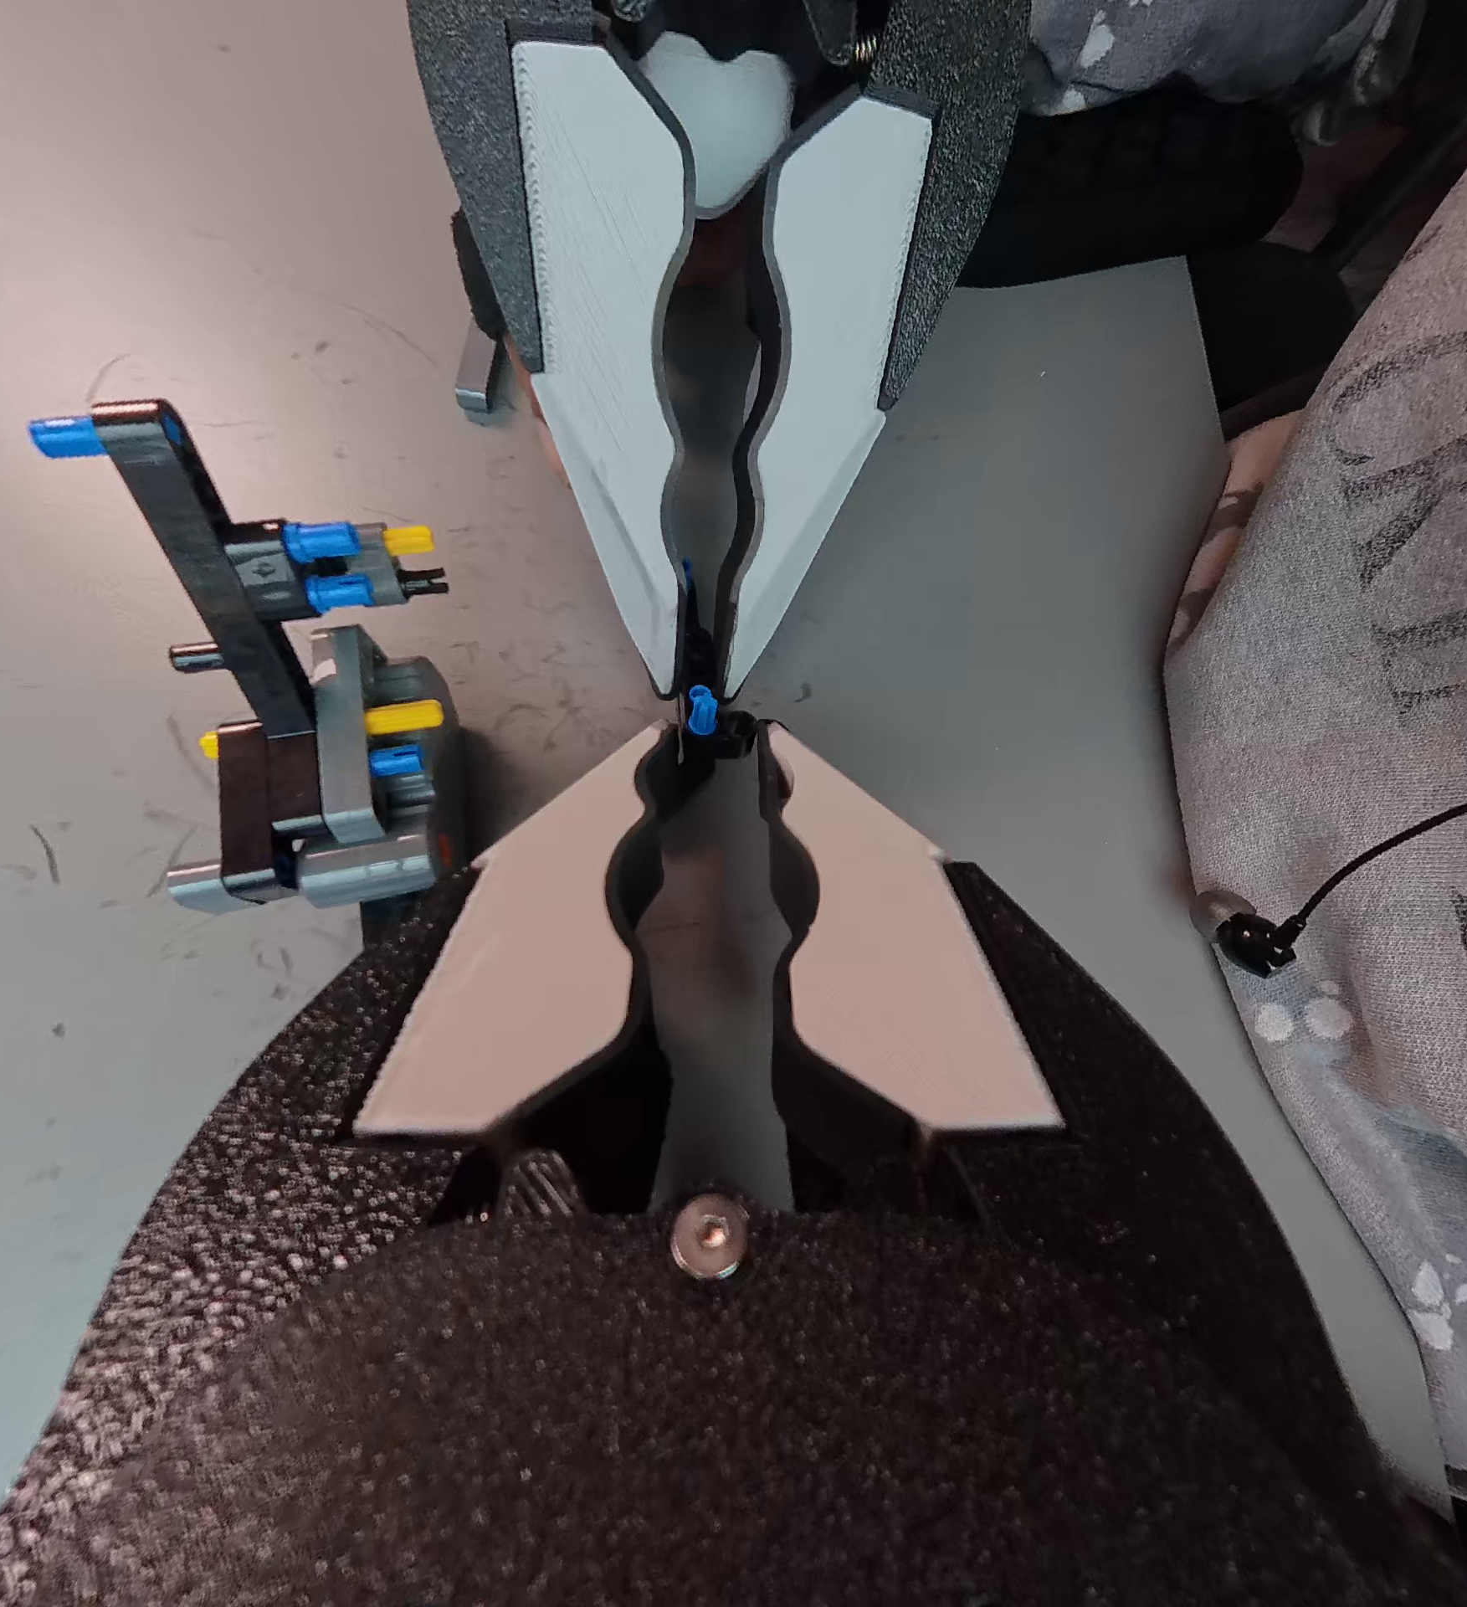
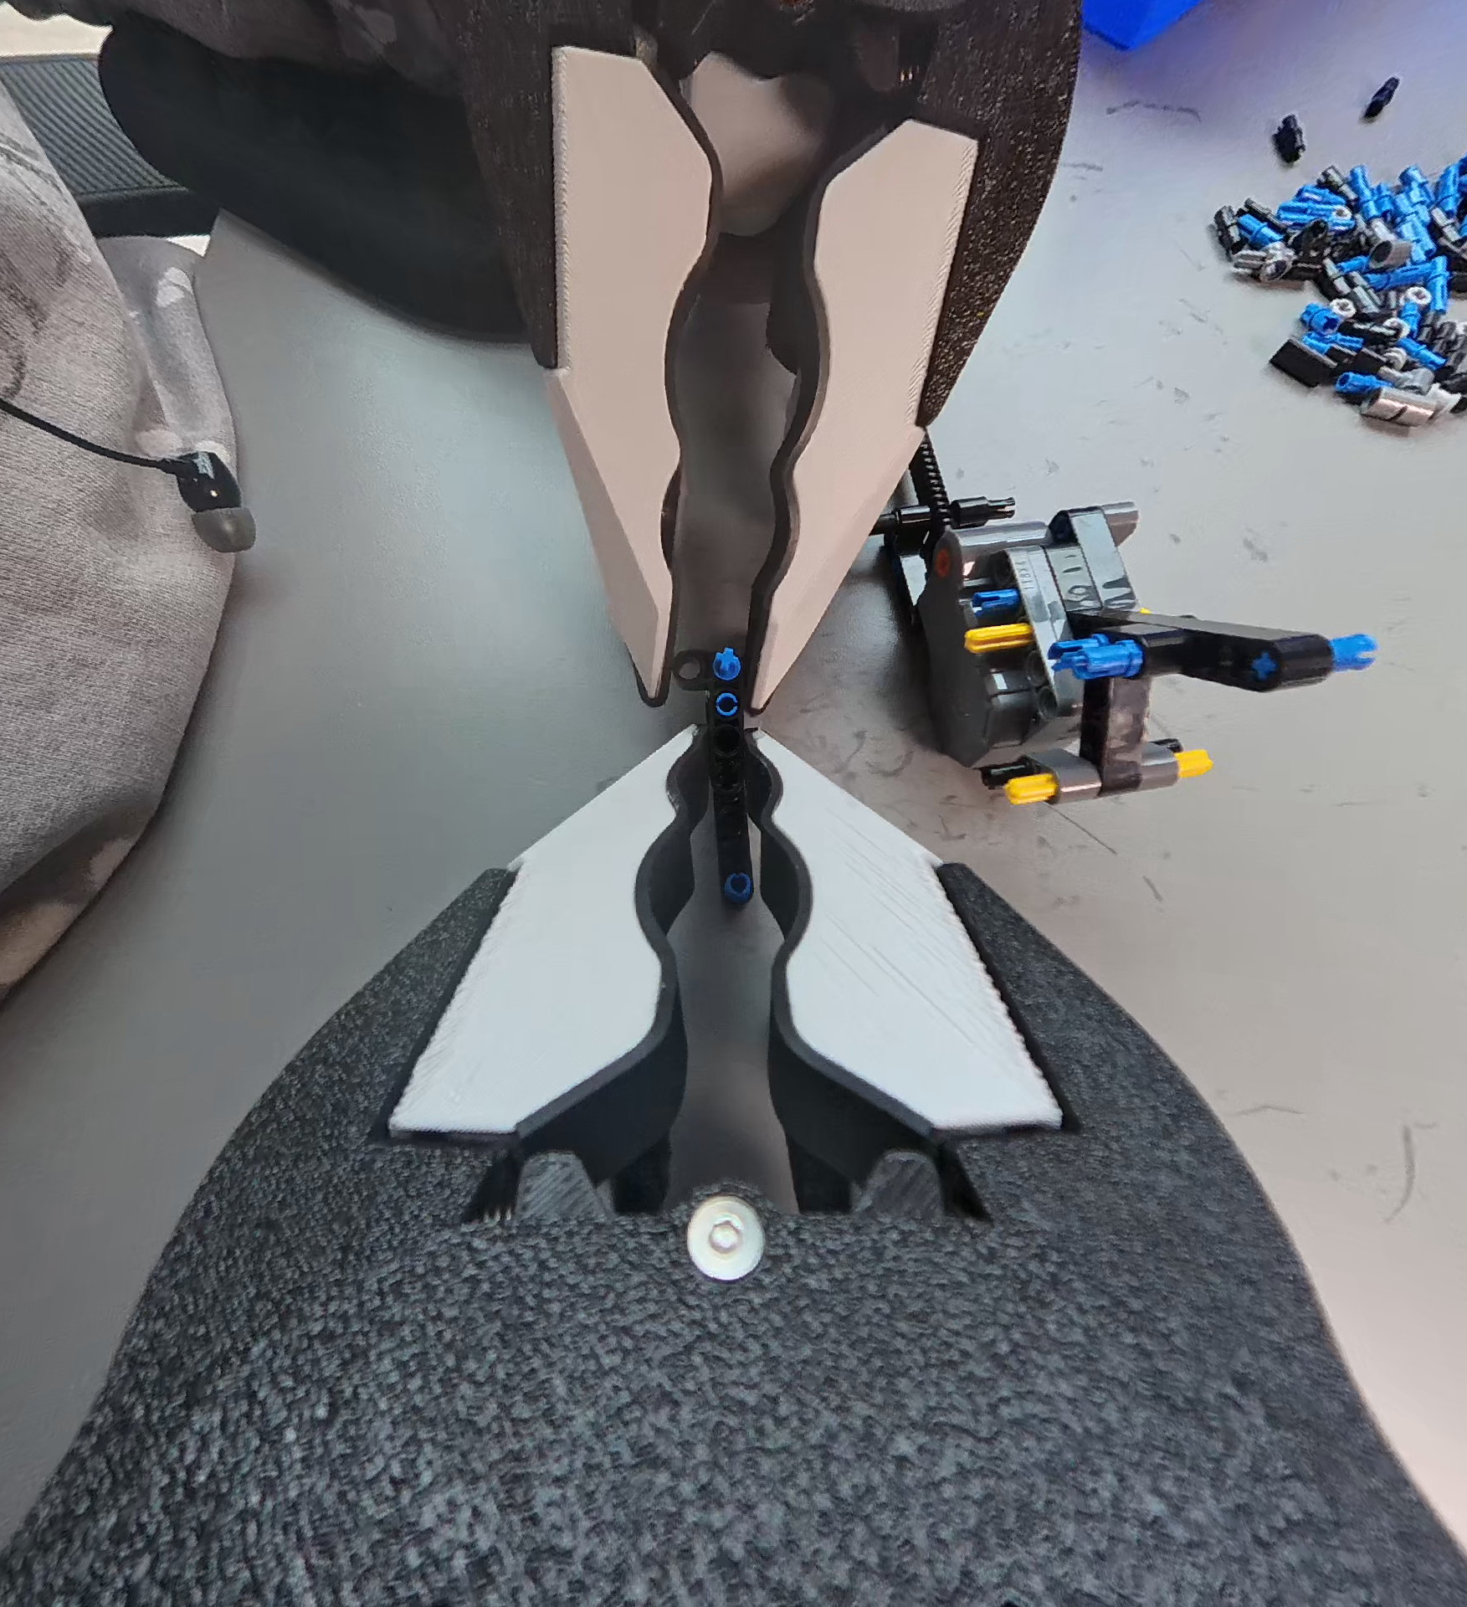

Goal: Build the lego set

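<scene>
We hold our two grippers tip to tip above the scuffed pale grey tabletop (image 2: 1234,1000), and much of what matters sits in the narrow gap where they meet. Our right gripper (image 2: 723,739) is clamped narrowly on a thin black studless lego beam with blue pins in its holes (image 2: 730,817); the beam runs lengthwise between its white fingers (image 2: 886,974), and its far end reaches the tips of the opposite gripper. Our left gripper (image 1: 716,726) is nearly closed, with a small blue lego pin (image 1: 700,706) and a black piece end right at its tips, but we cannot tell whether it truly pinches either one, since the fingers hide the contact. Left of the left gripper, on the table, stands the half-built grey and black lego assembly with blue and yellow pins sticking out (image 1: 312,687); from the right gripper it lies ahead to the right, partly cut off behind the other tool. A heap of loose blue, black and grey lego connectors (image 2: 1390,261) lies far ahead-right of the right gripper, too small to sort individually. A person's grey patterned sleeve (image 1: 1390,696) carries faded printing we cannot make out, and a thin black cord with a small clip (image 1: 1251,943) rests against it. Moulded marks on the grey bricks are unreadable.
</scene>
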A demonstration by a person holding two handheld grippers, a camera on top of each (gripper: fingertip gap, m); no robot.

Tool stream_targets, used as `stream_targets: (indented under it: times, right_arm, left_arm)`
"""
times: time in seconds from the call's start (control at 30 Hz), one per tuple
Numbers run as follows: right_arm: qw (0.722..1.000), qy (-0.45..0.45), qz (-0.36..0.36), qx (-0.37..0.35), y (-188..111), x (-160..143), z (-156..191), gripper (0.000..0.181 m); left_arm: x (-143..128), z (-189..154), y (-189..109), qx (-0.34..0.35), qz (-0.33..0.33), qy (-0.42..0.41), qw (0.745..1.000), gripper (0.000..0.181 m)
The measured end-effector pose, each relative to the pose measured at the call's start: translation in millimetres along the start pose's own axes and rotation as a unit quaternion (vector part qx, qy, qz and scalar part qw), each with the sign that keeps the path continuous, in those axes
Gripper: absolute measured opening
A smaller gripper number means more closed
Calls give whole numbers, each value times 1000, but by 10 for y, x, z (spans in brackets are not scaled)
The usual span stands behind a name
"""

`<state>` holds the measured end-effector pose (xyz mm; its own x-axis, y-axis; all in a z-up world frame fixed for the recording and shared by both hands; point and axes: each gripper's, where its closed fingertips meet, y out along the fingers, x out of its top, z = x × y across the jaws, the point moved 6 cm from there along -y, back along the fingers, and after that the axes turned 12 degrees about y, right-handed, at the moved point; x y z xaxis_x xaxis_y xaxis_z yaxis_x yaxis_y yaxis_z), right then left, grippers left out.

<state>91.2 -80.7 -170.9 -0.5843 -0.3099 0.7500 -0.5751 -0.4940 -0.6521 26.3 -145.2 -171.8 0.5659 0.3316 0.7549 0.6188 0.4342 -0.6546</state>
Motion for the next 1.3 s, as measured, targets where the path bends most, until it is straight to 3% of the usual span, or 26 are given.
stream_targets:
  times: [0.63,0.93,1.3]
  right_arm:
    - [1000,-7,-3,1,5,-11,5,8]
    - [1000,0,-17,12,-62,19,8,23]
    - [1000,-6,-16,0,-55,30,-3,8]
  left_arm:
    - [13,1,6,-8,-4,-18,1000,17]
    - [8,13,3,-4,-1,-17,1000,17]
    - [2,-3,20,-6,6,-9,1000,17]
